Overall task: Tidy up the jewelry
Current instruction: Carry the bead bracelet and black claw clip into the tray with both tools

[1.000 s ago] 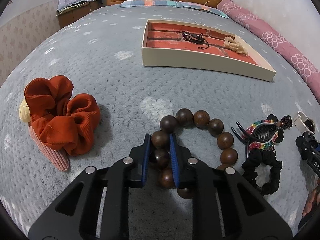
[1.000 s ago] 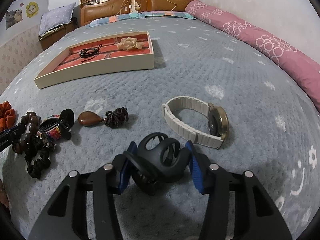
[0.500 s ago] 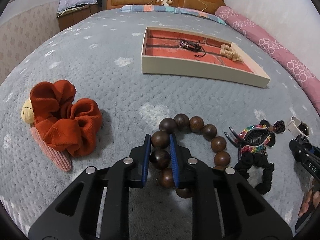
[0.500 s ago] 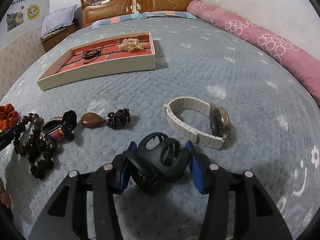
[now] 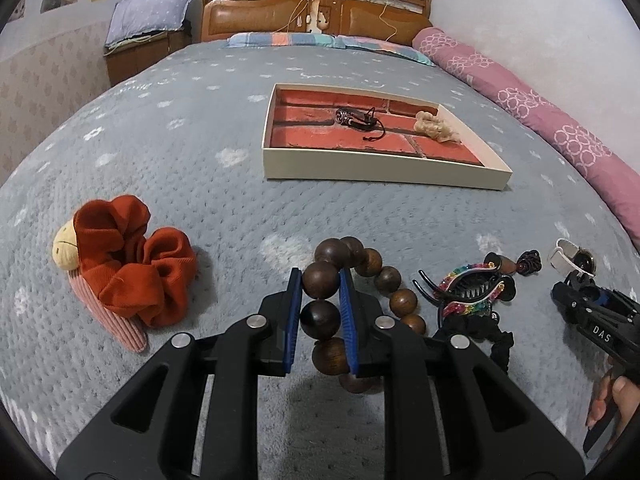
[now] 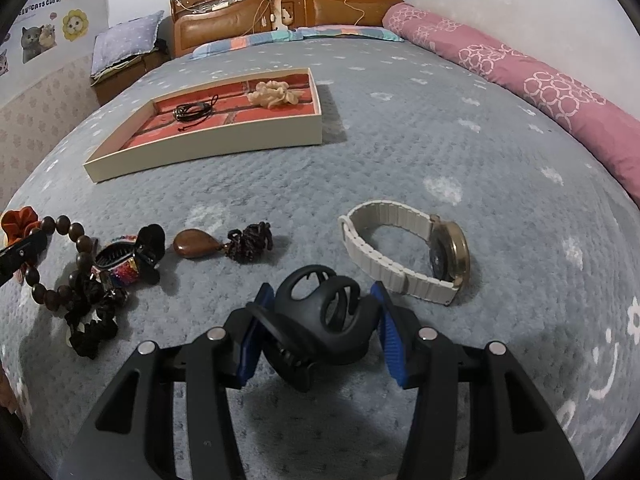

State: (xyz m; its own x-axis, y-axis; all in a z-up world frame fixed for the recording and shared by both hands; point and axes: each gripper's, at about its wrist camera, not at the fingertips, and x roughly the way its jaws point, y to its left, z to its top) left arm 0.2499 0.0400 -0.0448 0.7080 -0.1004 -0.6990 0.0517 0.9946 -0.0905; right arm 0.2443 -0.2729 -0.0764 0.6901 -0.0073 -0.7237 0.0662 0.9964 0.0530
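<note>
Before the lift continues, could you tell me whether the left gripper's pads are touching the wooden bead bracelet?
Touching. In the left wrist view, the left gripper has both blue pads pressed against a bead of the wooden bead bracelet, no gap either side.

Both views are evenly lit by soft indoor light from overhead, neither dim nor harsh. Shadows are soft-edged: a dark patch lies on the bed (image 6: 440, 128) under the fingers (image 6: 387, 332) in the right view, another beneath the fingers (image 5: 294, 312) in the left view, and a grey band runs along the right side of the tray (image 6: 208, 152). The watch (image 6: 448, 248) shows a dull sheen on its case, with no strong glare anywhere. Focus is sharp across the middle; detail softens slightly toward the rims. Fisheye distortion bows the bed and the tray's edges, and black vignette fills the corners.
</note>
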